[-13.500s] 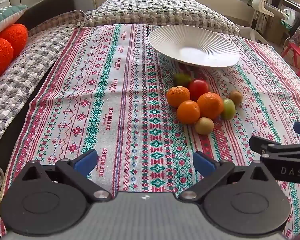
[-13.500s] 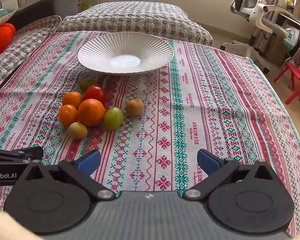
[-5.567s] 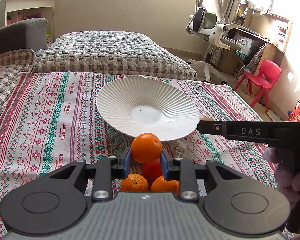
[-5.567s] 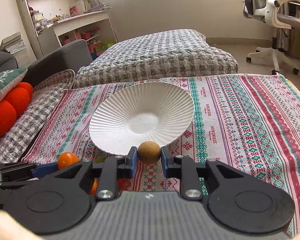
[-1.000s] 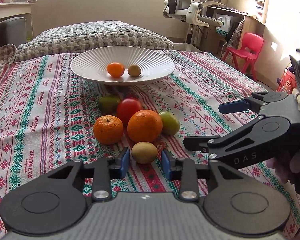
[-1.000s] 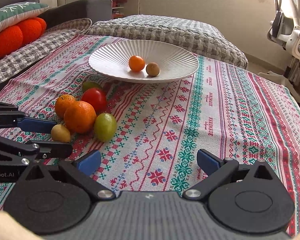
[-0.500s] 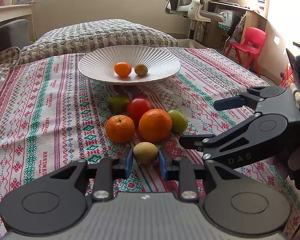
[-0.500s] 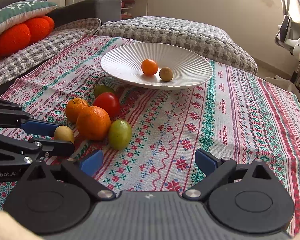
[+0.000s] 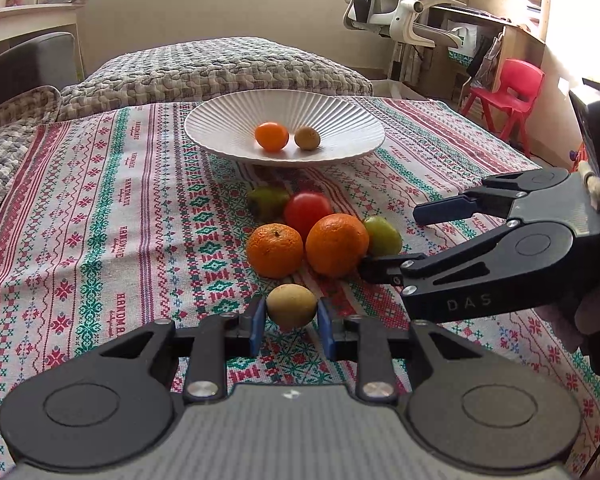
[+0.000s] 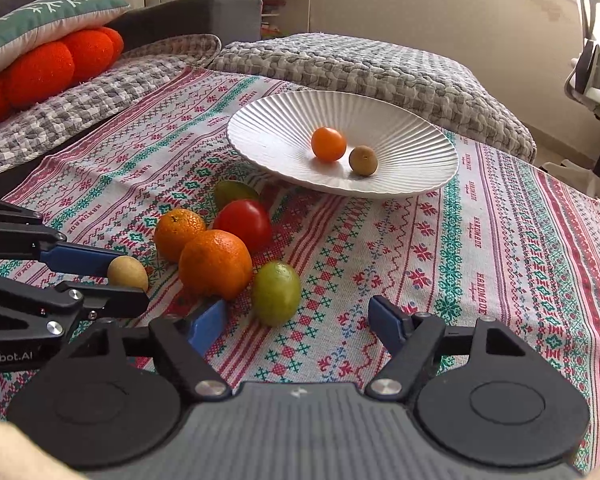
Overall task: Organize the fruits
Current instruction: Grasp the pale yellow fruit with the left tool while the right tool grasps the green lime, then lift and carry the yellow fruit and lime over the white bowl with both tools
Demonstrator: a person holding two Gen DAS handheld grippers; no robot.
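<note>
My left gripper (image 9: 291, 326) is shut on a small yellow-brown fruit (image 9: 291, 306), also seen in the right wrist view (image 10: 127, 272), just above the cloth. My right gripper (image 10: 298, 320) is open around a green fruit (image 10: 276, 293) on the cloth; it also shows in the left wrist view (image 9: 392, 240). Beside it lie a big orange (image 9: 336, 245), a smaller orange (image 9: 274, 250), a red tomato (image 9: 307, 210) and a dark green fruit (image 9: 266, 201). The white ribbed plate (image 9: 340, 120) holds a small orange (image 9: 271, 136) and a brown fruit (image 9: 307, 138).
The patterned tablecloth (image 9: 120, 208) covers the table. A grey quilted cushion (image 9: 220, 68) lies behind the plate. Orange and green pillows (image 10: 48, 48) sit at the left. A red chair (image 9: 508, 92) and an office chair (image 9: 396, 4) stand at the right.
My left gripper has closed tighter on the yellow-brown fruit and lifted it slightly. My right gripper has moved forward, its fingers now on both sides of the green fruit.
</note>
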